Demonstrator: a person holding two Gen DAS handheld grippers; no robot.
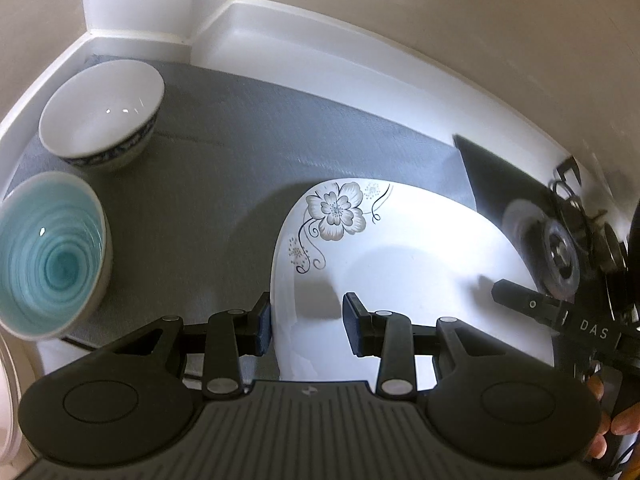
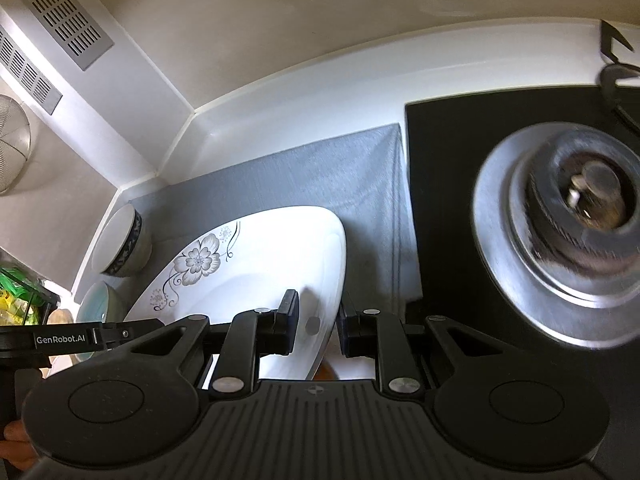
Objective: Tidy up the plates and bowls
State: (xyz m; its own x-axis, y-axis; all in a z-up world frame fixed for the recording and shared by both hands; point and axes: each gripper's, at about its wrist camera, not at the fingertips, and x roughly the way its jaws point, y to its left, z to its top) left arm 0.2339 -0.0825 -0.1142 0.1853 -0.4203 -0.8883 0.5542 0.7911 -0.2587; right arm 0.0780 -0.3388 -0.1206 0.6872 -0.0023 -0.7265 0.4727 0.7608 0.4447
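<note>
A white plate with a grey flower print [image 1: 400, 248] is held above the grey mat [image 1: 224, 184]. My left gripper [image 1: 307, 326] straddles its left rim with jaws apart, one finger outside and one over the plate. My right gripper [image 2: 316, 324] straddles the plate [image 2: 248, 264] at its right rim, jaws close on the edge with a small gap visible. A white bowl with a blue patterned band [image 1: 102, 114] and a teal swirl bowl [image 1: 48, 256] stand on the mat at the left; both also show in the right wrist view [image 2: 120, 244] [image 2: 94, 304].
A black stove top with a gas burner [image 2: 560, 216] lies right of the mat. White backsplash and wall corner [image 1: 160, 16] stand behind. A vent grille [image 2: 60, 8] and a wire strainer [image 2: 12, 148] hang at the upper left.
</note>
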